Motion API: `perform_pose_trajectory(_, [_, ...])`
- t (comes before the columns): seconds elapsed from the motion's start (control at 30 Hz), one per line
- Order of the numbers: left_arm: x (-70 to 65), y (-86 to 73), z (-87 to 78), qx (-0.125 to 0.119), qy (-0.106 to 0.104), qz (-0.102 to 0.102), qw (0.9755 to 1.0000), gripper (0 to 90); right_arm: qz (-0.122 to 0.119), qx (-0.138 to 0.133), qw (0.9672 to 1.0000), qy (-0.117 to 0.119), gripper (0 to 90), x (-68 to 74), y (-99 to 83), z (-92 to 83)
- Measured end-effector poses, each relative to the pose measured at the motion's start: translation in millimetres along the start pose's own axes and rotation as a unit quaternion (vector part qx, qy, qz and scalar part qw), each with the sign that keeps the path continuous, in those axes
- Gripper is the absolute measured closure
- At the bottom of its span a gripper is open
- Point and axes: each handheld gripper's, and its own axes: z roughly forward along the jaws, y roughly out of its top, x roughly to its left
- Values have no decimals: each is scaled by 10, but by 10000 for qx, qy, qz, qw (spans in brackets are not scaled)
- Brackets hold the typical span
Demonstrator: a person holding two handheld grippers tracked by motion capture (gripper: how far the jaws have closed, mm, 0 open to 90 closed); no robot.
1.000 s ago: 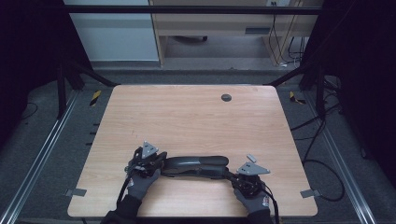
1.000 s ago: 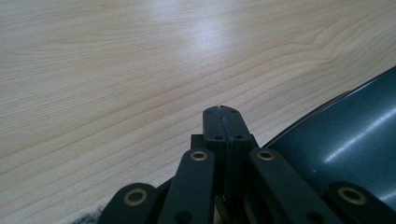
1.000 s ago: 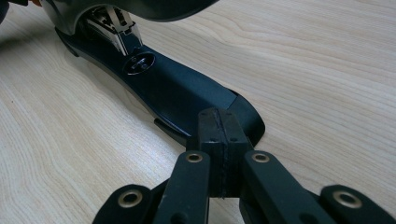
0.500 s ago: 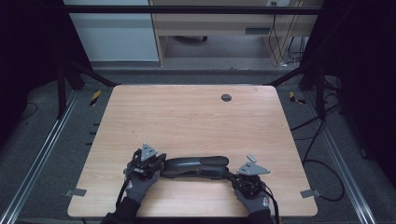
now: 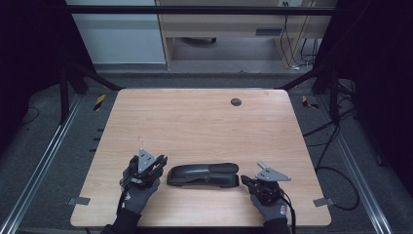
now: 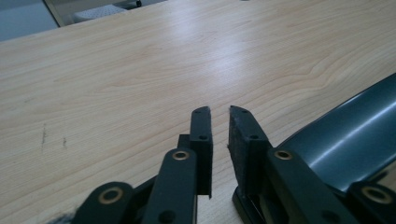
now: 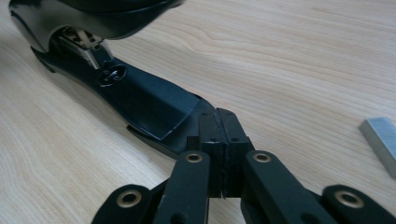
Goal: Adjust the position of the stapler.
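Black stapler (image 5: 203, 174) lying flat near the table's (image 5: 195, 122) near edge, between both grippers, left gripper (image 6: 219, 112) just left of it, jaws just opened a small gap, nothing between, right gripper (image 7: 219, 114) at its right end, jaws closed, empty, staple strip (image 7: 380, 140) right of it.

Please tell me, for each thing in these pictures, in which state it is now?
Long black stapler: lying flat on the table, top arm raised off its base.
Left tool: slightly open, nothing between; jaws have just been opening.
Right tool: shut, empty, at the stapler's base tip.
Silver staple strip: lying loose.
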Motion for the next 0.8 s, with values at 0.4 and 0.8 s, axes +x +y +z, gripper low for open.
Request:
perform_pose_trajectory(0.4, [-158,185,-178,-88,-405,294,9987,566,168,-29,9995,-276,826,-142,0,-73])
perform_pose_trajectory(0.8, [-331,322,-309,-130,-710,686,9950,416,184,57,9986,-492,694,-200,8,-104])
